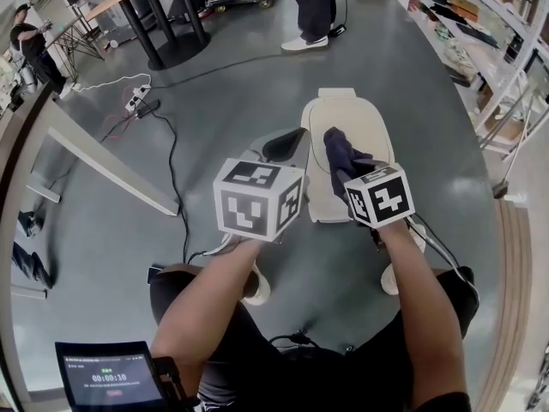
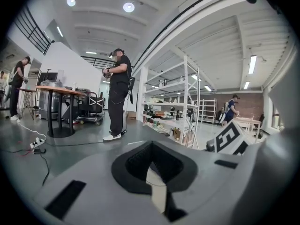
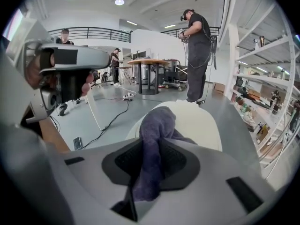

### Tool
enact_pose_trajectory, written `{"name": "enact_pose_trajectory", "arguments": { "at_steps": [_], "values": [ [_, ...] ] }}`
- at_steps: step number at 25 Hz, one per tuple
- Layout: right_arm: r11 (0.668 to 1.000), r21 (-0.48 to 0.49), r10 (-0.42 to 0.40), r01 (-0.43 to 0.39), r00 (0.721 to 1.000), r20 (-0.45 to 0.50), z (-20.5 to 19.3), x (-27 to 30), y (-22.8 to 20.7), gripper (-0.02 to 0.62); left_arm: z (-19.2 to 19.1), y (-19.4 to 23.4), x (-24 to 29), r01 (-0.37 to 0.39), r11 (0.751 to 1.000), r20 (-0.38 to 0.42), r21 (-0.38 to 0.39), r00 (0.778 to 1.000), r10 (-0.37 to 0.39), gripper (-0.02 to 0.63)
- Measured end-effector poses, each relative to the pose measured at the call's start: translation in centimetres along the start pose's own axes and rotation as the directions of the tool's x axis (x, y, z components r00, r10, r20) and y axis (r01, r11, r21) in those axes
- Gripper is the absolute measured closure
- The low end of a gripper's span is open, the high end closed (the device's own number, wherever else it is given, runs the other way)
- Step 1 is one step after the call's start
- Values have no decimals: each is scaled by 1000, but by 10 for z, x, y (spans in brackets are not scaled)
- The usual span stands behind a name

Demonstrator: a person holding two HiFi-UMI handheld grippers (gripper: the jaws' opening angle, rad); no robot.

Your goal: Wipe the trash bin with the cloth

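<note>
Position: the trash bin stands on the floor straight ahead of your knees. It is cream-coloured, with its lid down and facing up.

Right hand-held gripper: the jaws are clamped on the cloth. A dark purple fold of it stands up out of the jaws and a bunched end sticks out past the tips. In the right gripper view that end sits over the lid. Neither view shows whether it is touching the lid.

Left hand-held gripper: the jaws are only a little apart, with nothing between them. The tips sit just beside the bin's left edge. I cannot tell whether they touch it.

Handling, by judgement:
- The cloth looks soft, thick and limp.
- It will fold and drag behind the jaws rather than push.
- You hold it at about the middle, so little free cloth is left in front of the tips.
- Press with the bunched end, not the jaw tips, or hard plastic will scrape the lid.

- The bin looks like a light, hollow plastic shell with a smooth, probably slick surface.
- A sideways stroke could slide or tip it, and pressing down may flex the lid.
- Brace it with the left hand-held gripper low on the side wall or at the lid's rim, where the shell should be stiffest.
- The flat middle of the lid offers nothing to grip.
</note>
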State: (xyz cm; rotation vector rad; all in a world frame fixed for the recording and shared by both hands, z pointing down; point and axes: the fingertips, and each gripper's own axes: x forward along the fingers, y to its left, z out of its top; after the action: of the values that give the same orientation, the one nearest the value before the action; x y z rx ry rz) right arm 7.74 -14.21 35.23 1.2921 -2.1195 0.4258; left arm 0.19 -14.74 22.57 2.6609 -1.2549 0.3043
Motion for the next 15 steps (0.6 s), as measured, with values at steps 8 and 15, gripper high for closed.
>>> {"name": "enact_pose_trajectory", "arguments": {
  "at_steps": [8, 15],
  "values": [
    [999, 15, -37, 37, 999, 1, -11, -8, -31, 508, -6, -6, 12, 8, 1000, -14, 11, 1000, -8, 606],
    [995, 41, -91, 92, 996, -19, -26, -23, -65, 508, -10, -13, 13, 27, 999, -32, 28, 999, -26, 606]
  ]
}}
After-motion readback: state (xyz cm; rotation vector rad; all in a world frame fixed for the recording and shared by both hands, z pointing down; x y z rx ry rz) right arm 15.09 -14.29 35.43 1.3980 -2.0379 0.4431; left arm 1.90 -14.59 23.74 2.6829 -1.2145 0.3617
